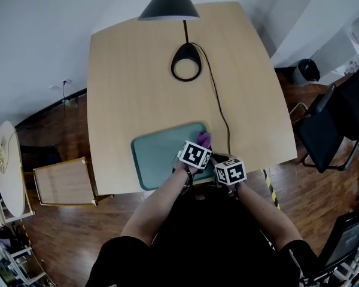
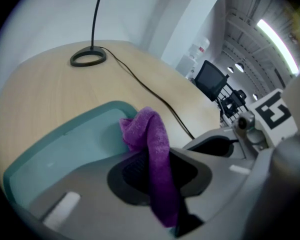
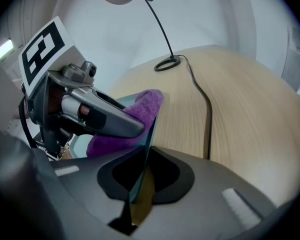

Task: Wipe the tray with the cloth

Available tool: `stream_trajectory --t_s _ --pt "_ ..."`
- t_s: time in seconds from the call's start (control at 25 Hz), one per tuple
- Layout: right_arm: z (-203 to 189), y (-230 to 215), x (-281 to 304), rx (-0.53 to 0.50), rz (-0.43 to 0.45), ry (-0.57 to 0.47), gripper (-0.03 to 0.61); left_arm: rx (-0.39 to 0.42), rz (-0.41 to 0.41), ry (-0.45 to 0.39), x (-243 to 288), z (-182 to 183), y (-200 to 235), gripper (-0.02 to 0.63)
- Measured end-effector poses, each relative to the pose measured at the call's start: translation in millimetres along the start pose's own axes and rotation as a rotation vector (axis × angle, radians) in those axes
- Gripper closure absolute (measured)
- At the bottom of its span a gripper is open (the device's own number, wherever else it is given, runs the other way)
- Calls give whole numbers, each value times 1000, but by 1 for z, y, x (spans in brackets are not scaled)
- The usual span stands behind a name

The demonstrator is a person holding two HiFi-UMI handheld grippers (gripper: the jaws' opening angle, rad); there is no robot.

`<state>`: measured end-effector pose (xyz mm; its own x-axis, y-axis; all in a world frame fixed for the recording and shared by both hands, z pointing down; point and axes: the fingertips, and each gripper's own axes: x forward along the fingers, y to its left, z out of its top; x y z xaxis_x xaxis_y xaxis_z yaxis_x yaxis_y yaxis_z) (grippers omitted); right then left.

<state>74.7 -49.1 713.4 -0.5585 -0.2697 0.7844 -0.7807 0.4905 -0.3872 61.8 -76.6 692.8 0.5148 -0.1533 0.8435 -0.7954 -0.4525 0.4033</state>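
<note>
1. Bare forearms of the person reach up from the lower edge to the near edge of a pale wooden tabletop. Each hand sits behind a black-and-white marker cube.
2. Far left, off the tabletop, a small pale wooden side table stands on the dark wood floor.
3. On the tabletop's near edge lies a teal rectangular plastic tray with rounded corners, its long side along that edge.
4. Over the tray's right end, the grey left tool is clamped on a purple terry cloth. A strip of the cloth runs between the pads. Its bunched end bulges past the tips and lies against the tray at the far right corner.
5. Just to the right, beside the left tool, the grey right tool is pinched on the tray's right rim. The thin teal edge stands upright between its pads.
6. A thin black cable leads from the black ring-shaped lamp base past the tray's right side to the near edge. The lamp's dark cone shade hangs over the far edge.
7. Far right, a dark office chair stands on the floor, with a dark round bin beyond it.
</note>
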Motion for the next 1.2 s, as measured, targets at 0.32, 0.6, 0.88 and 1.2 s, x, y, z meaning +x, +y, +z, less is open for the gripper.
stream_trajectory --t_s 0.32,0.6,0.88,1.2 --pt "0 -3 1 -3 16 5 541 -100 -84 -84 -17 -7 3 502" --pt "0 -8 2 -4 -4 4 541 -289 33 -189 -89 -75 88 502" --pt "1 -12 4 27 -38 -7 545 -489 267 -240 -173 -154 180 502" --pt "1 -26 4 177 -55 -25 560 -421 422 -93 -158 -160 194 502"
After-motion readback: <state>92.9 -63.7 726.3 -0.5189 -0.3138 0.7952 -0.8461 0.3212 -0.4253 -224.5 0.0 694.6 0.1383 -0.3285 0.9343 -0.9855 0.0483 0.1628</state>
